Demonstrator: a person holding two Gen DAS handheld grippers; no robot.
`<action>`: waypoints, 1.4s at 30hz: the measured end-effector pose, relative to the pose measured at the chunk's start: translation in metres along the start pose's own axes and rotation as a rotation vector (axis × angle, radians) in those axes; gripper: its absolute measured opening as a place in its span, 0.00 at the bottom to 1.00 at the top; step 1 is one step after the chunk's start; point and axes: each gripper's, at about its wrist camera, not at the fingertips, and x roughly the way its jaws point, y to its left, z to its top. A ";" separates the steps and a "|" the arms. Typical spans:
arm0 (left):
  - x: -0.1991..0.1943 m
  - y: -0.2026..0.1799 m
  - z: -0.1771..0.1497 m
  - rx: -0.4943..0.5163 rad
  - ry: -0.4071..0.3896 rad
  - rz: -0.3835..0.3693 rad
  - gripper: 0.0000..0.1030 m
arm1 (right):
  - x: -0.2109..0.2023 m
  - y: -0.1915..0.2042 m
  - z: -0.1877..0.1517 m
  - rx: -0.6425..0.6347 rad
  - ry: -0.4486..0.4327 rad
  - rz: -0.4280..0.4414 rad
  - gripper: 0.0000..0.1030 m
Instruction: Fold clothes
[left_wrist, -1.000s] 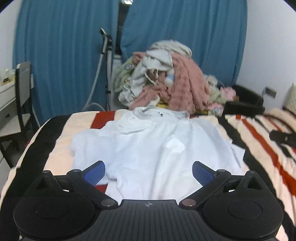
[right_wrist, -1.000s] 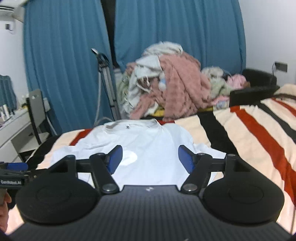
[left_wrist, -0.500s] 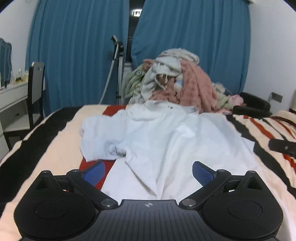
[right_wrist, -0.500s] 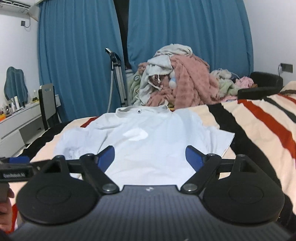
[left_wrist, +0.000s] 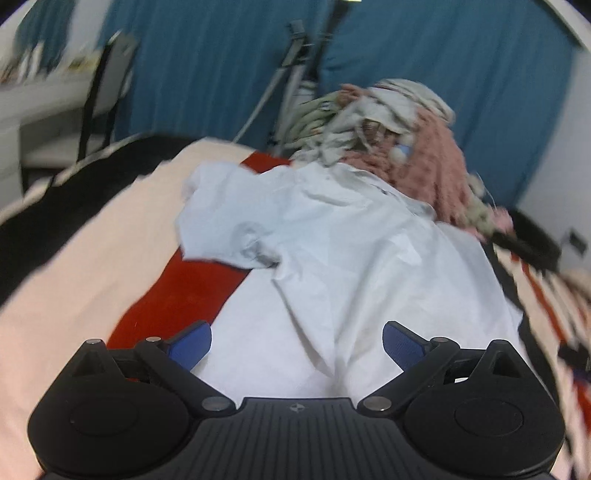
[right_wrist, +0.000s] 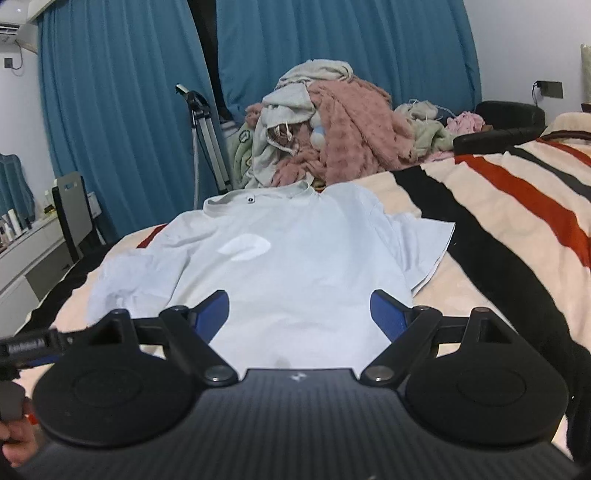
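Observation:
A pale blue-white short-sleeved shirt (left_wrist: 343, 254) lies face up on the striped bedspread, collar away from me; it also shows in the right wrist view (right_wrist: 288, 273). Its left sleeve (left_wrist: 229, 225) is crumpled and its right sleeve (right_wrist: 424, 243) lies flat. My left gripper (left_wrist: 297, 341) is open, low over the shirt's lower left hem. My right gripper (right_wrist: 300, 314) is open over the shirt's lower middle. Neither holds anything. The left gripper's body (right_wrist: 33, 345) shows at the left edge of the right wrist view.
A heap of unfolded clothes (right_wrist: 332, 125) with a pink blanket sits beyond the bed's far edge. A tripod (right_wrist: 203, 136) stands by blue curtains. A chair (right_wrist: 74, 210) and a dresser (right_wrist: 26, 258) are at left. A black chair (right_wrist: 506, 122) is at far right.
Both grippers have dropped lower and closer to the shirt's hem. The left view has tilted and swung, now blurred by motion. Both jaws stay open.

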 end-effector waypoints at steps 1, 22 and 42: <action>0.003 0.008 0.003 -0.056 0.008 0.000 0.96 | 0.001 0.000 -0.001 0.004 0.007 0.003 0.82; 0.157 0.081 0.094 -0.283 -0.111 0.099 0.74 | 0.045 -0.022 -0.023 0.066 0.100 -0.047 0.82; 0.243 0.062 0.242 0.177 -0.078 0.390 0.14 | 0.111 -0.001 -0.033 -0.043 0.141 -0.037 0.82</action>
